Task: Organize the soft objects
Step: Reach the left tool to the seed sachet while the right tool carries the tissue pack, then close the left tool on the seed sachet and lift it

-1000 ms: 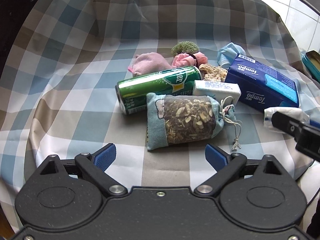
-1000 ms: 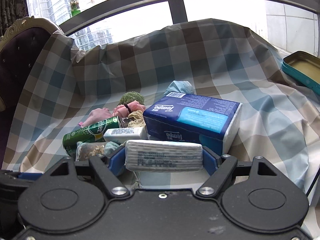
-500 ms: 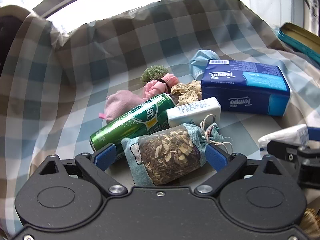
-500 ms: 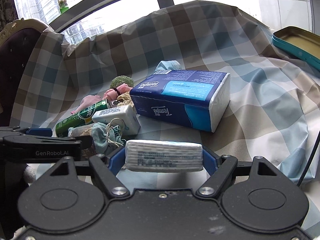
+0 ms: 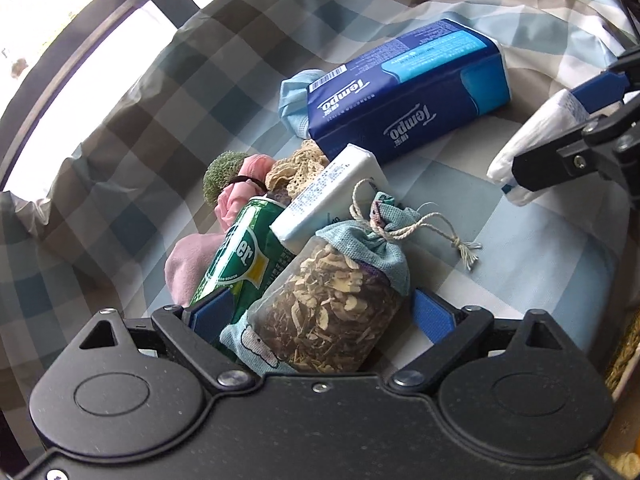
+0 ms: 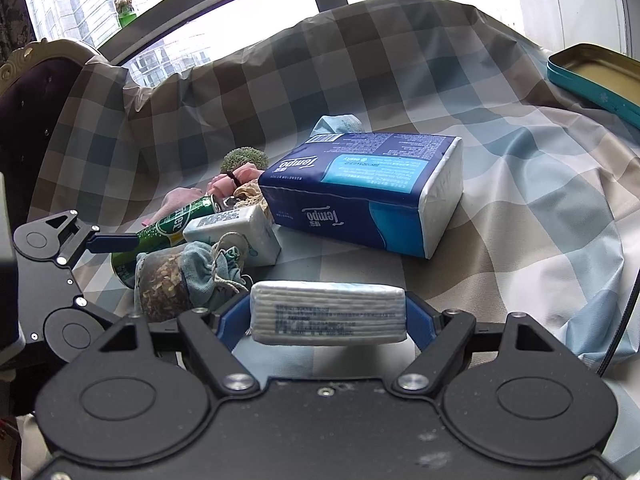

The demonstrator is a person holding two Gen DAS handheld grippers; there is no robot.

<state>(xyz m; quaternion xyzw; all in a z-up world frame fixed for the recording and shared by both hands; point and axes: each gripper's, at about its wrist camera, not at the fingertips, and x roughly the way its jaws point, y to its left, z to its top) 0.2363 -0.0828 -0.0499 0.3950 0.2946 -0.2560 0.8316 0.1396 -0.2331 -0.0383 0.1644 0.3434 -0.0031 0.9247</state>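
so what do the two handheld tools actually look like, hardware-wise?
Both match. The left tool and right tool each have a matte black, speckled body with two round embossed discs, angled black linkage arms with silver screw heads, and blue finger pads. A thin black cable runs along the right edge of the right wrist view. No lettering is readable in the current frames.

green can lying on its side | checked cloth | teal tin at right edge
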